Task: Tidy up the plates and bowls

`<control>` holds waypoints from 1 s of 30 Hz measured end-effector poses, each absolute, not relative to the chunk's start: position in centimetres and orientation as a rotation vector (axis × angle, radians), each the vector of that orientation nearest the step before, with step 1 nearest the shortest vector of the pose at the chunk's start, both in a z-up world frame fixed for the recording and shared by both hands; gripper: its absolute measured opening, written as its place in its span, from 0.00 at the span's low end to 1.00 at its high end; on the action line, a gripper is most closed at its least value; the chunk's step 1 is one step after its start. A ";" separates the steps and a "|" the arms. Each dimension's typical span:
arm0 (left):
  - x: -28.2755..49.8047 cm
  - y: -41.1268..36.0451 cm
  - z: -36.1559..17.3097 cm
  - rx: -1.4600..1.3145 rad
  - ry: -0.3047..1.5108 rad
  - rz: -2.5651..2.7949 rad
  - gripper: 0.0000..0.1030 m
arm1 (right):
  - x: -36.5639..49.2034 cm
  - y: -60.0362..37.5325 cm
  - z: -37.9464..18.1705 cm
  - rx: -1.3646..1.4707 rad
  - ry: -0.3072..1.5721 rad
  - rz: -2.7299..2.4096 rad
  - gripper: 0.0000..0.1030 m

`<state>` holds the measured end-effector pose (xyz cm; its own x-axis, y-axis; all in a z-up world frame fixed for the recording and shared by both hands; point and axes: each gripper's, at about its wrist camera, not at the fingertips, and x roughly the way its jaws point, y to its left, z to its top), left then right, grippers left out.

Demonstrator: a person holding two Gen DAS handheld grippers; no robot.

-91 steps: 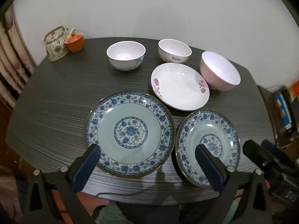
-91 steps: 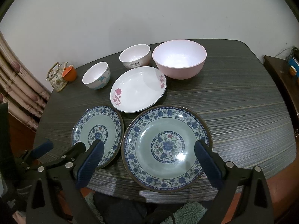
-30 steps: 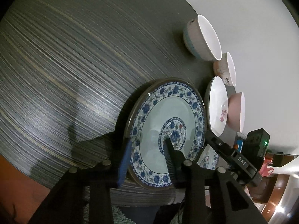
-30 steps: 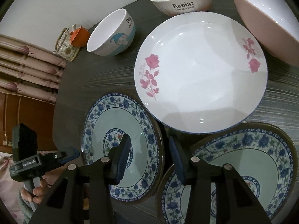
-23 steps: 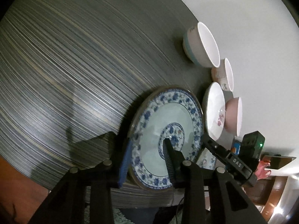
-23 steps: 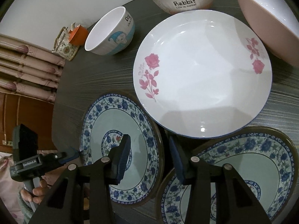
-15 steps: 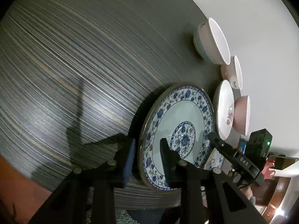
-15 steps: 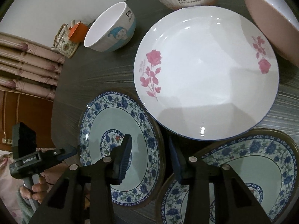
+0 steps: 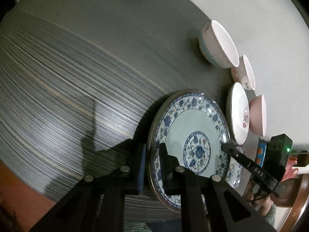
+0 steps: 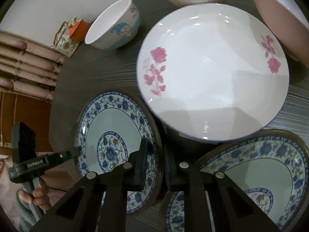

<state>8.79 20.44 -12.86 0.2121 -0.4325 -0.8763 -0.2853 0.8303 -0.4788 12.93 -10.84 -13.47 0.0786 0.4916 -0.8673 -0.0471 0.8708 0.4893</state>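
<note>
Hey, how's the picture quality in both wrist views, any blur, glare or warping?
Left wrist view: strong fisheye bend, table grain streaked, dark gripper shadow beside the blue plate. Right wrist view: bright glints on the rose plate, soft edges, dark corners.

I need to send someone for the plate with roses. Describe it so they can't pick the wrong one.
Start at the dark striped table. Behind the two blue-patterned plates and in front of the row of bowls lies the rose plate. It is the only plain white one, with pink roses on two sides of its rim; the others have blue flower borders and pale green centres.
</note>
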 end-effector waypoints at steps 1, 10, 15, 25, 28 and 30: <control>8.8 20.7 -12.7 -0.631 1.374 -0.107 0.13 | 12.7 -10.5 -13.2 0.363 1.436 0.419 0.15; 8.3 23.6 -12.3 -0.633 1.337 -0.052 0.13 | 10.7 -7.5 -12.1 0.355 1.411 0.447 0.14; 8.3 24.4 -12.5 -0.634 1.328 -0.038 0.13 | 9.6 -6.1 -11.9 0.342 1.408 0.457 0.14; 8.2 25.2 -13.6 -0.621 1.326 -0.015 0.13 | 7.9 -5.8 -12.4 0.331 1.404 0.455 0.14; 8.1 25.1 -14.1 -0.619 1.336 -0.006 0.13 | 7.7 -5.4 -12.5 0.320 1.396 0.458 0.14; 8.0 25.0 -14.2 -0.621 1.329 -0.007 0.14 | 7.8 -5.1 -12.4 0.312 1.398 0.453 0.14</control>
